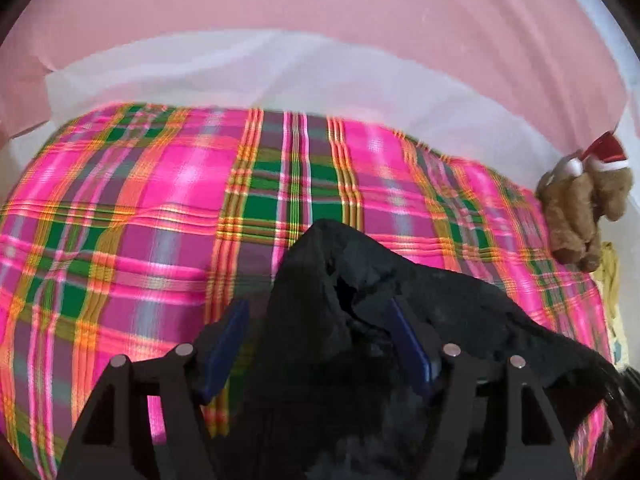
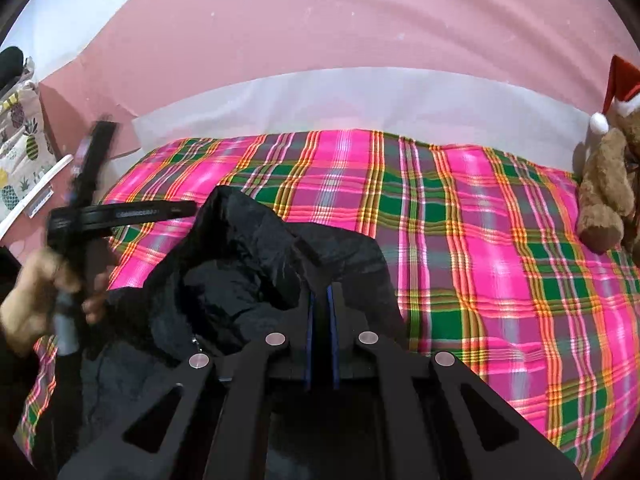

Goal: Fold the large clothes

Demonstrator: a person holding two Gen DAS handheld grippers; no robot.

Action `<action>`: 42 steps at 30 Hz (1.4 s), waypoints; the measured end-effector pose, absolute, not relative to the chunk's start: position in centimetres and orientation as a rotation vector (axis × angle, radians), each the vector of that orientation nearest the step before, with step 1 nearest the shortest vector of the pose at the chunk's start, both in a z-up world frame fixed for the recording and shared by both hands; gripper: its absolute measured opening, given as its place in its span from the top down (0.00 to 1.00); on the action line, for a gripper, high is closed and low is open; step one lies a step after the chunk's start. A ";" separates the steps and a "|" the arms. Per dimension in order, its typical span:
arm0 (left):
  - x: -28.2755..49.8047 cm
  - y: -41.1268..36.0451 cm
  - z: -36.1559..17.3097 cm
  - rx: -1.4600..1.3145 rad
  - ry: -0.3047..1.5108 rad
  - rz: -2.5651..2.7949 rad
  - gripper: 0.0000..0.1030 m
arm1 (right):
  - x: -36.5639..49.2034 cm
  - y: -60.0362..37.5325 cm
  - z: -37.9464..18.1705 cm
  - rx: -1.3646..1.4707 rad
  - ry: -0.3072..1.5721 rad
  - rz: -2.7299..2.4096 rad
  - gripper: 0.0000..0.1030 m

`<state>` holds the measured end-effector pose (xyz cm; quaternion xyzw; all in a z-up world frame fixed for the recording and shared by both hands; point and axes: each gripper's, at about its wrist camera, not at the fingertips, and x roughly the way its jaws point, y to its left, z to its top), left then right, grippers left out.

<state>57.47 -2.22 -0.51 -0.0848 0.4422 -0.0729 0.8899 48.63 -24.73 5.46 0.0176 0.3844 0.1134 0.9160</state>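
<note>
garment: black jacket (image 2: 248, 264) lay bunched on plaid bed cover (image 2: 460, 248) | left hand-held gripper (image 1: 320, 336): spread wide, cloth loose between | right hand-held gripper (image 2: 322, 300): pinched onto jacket fold | jacket's near part cut off

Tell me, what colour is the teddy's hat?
The teddy's hat is red with a white trim and a white pompom. It shows best in the right wrist view.

We see a bed (image 2: 360, 96) with a pink sheet, a white cloth strip (image 2: 360, 100) across it and a pink-and-green plaid blanket (image 2: 480, 240) spread over that. On the blanket lie 1 crumpled black garment (image 2: 248, 256) and, at its right edge, 1 brown teddy bear (image 2: 604, 188) in a Santa hat.
</note>
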 end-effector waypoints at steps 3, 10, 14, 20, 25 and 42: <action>60.2 -3.2 -3.3 -0.118 0.982 -0.098 0.32 | 48.9 -25.2 4.9 0.041 0.792 0.237 0.94; 57.4 -2.0 -1.1 -0.090 0.850 -0.053 0.95 | 48.4 -26.3 5.6 0.063 0.760 0.205 0.94; 51.7 0.4 4.3 -0.170 0.700 -0.111 0.96 | 46.5 -27.3 6.6 0.107 0.731 0.181 0.94; 41.8 2.8 7.6 -0.206 0.589 -0.201 0.95 | 41.4 -28.4 7.7 0.221 0.702 0.187 0.94; 36.9 5.0 5.3 -0.265 0.635 -0.199 0.93 | 37.3 -27.5 5.9 0.227 0.743 0.191 0.94; 26.7 8.1 0.0 -0.365 0.867 -0.141 0.64 | 28.4 -28.1 2.0 0.243 0.891 0.200 0.80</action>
